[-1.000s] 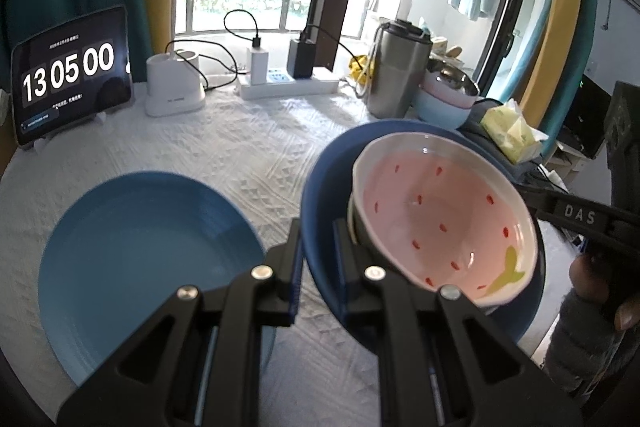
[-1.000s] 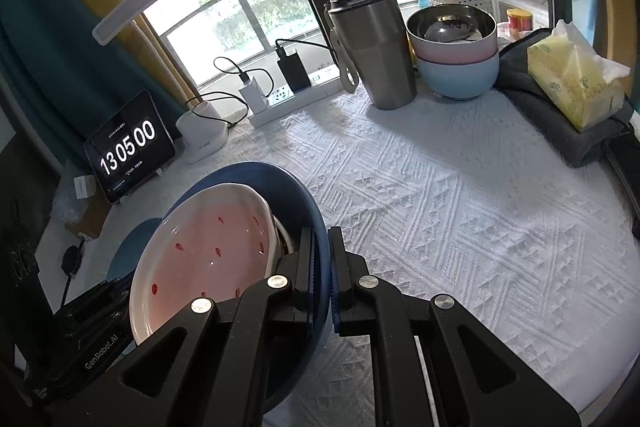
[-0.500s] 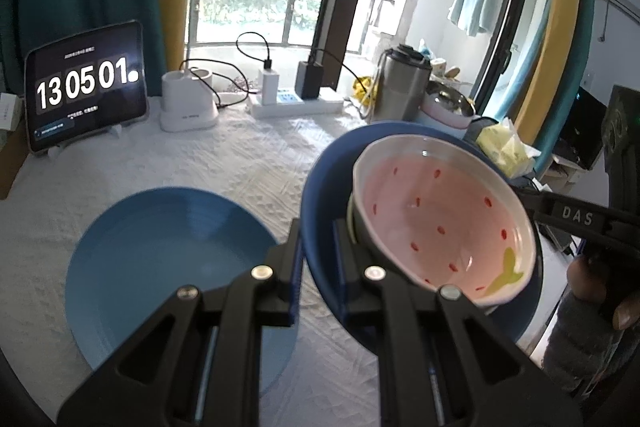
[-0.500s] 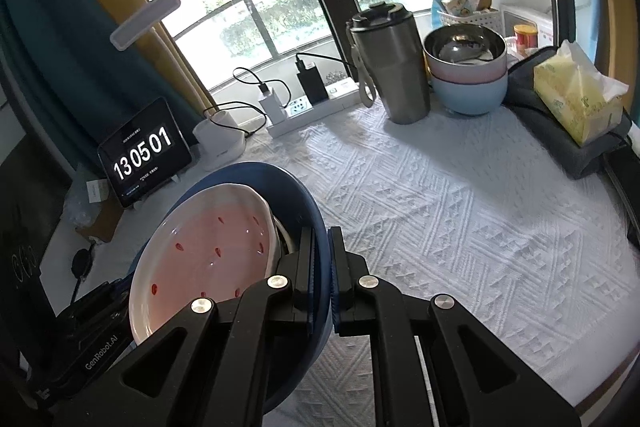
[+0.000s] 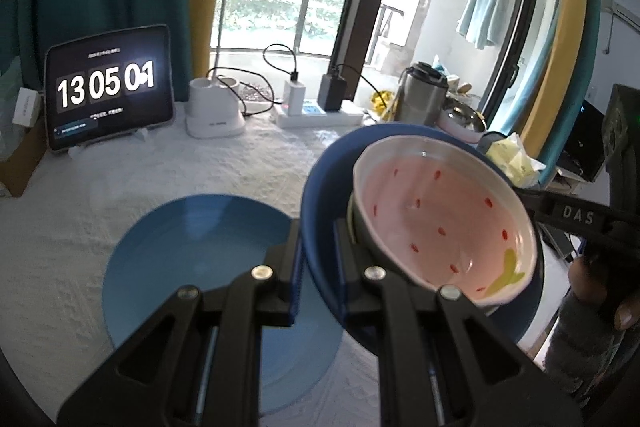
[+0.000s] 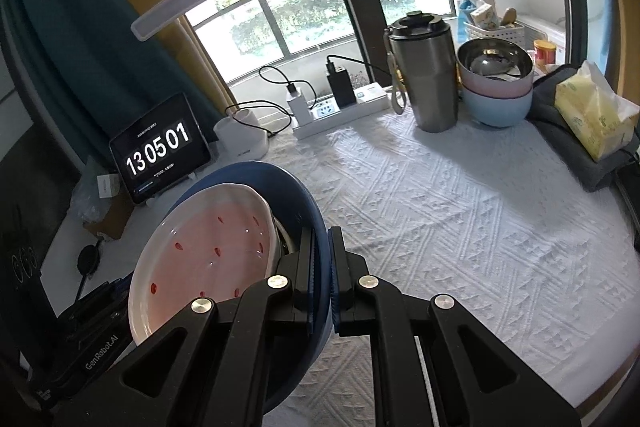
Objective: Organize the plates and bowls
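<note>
A dark blue bowl (image 5: 324, 195) carries a pink watermelon-pattern bowl (image 5: 432, 223) inside it. My left gripper (image 5: 318, 259) is shut on the blue bowl's near rim. My right gripper (image 6: 322, 263) is shut on the opposite rim of the blue bowl (image 6: 296, 195), with the pink bowl (image 6: 208, 243) to its left. The stack hangs in the air above the table. A flat blue plate (image 5: 192, 259) lies on the white tablecloth, below and left of the stack.
At the back stand a tablet clock (image 5: 108, 87), a white lamp base (image 5: 214, 109), a power strip (image 6: 340, 111), a steel tumbler (image 6: 424, 75) and stacked bowls (image 6: 496, 87). A tissue pack (image 6: 596, 115) lies on a grey cloth at the right edge.
Both grippers have lifted the bowl stack higher. The table and blue plate look farther below, and the plate has shifted toward the centre of the left wrist view.
</note>
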Available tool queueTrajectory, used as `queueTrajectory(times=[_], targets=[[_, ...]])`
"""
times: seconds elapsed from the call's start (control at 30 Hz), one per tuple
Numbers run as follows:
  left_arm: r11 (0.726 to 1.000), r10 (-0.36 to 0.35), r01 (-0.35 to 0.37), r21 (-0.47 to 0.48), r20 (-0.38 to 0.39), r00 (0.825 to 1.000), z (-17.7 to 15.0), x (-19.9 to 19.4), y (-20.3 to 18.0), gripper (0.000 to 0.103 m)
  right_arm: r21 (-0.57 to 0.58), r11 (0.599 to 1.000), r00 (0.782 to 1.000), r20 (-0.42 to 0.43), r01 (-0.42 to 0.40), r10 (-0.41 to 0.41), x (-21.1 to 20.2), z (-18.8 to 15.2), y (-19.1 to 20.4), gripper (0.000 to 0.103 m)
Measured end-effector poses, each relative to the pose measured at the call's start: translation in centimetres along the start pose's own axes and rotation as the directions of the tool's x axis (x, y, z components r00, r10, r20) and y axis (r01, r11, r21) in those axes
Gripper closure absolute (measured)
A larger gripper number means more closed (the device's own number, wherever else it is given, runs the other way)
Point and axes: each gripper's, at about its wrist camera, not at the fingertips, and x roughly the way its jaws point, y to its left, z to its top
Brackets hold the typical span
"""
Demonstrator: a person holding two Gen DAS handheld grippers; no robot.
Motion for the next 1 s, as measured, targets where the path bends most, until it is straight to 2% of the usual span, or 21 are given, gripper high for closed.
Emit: queueTrajectory(times=[1.0], targets=[[0.989, 0.094, -0.093, -0.118, 0.001, 0.996, -1.7, -3.0, 9.1, 0.091, -0.073, 0.994, 0.992, -0.1, -0.083, 0.075, 5.1, -1.6, 8.7, 0.094]])
